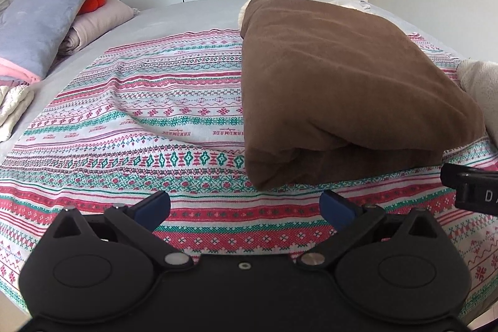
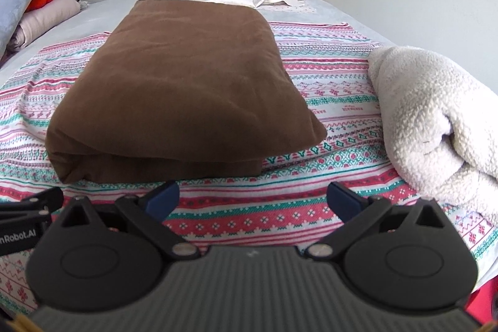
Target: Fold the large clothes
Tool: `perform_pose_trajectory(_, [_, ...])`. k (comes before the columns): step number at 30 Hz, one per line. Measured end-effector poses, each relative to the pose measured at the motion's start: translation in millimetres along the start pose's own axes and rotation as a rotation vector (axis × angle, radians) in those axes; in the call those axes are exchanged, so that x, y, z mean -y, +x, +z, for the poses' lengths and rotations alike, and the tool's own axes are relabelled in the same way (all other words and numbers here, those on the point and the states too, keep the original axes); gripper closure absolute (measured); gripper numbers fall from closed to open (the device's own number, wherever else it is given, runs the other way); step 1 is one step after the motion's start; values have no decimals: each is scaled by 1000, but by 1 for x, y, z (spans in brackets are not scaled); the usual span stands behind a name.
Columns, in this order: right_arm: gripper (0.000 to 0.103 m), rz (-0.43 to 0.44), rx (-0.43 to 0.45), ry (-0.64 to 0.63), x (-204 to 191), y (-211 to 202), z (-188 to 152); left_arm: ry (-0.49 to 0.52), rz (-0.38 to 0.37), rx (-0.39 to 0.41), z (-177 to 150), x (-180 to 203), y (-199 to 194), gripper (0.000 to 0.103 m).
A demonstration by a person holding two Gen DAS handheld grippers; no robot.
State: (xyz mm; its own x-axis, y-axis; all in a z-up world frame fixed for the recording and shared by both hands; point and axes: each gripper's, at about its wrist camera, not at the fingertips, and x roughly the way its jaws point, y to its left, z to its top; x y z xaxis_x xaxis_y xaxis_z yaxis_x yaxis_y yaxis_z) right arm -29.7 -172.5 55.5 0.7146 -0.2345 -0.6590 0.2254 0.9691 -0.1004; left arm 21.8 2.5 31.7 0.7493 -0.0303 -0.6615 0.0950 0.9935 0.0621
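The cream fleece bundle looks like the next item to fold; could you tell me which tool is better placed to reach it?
Probably the right tool: the cream fleece bundle lies just ahead on its right side.

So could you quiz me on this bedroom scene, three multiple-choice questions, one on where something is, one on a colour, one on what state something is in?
1. Where does the cream fleece bundle lie?
A. right of the brown folded garment
B. on top of it
C. on the floor

2. What colour are the fingertips of the right hand-held gripper?
A. red
B. blue
C. white

3. How is the left hand-held gripper?
A. shut on the garment
B. shut on the patterned cloth
C. open, holding nothing

Answers:
1 A, it sits beside the garment, on the patterned cloth.
2 B, both tips show blue.
3 C, its fingers stand apart over the cloth.
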Motion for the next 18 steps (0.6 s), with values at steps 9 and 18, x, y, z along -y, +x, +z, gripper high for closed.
perform_pose_trajectory(9, [0,5,-8,0,-1,1,-1,2,-2,-2,-1,2,0,0])
perform_pose_trajectory(18, [0,7,-14,-8,-3,3,-2,2,-6,-4,-1,1,0,0])
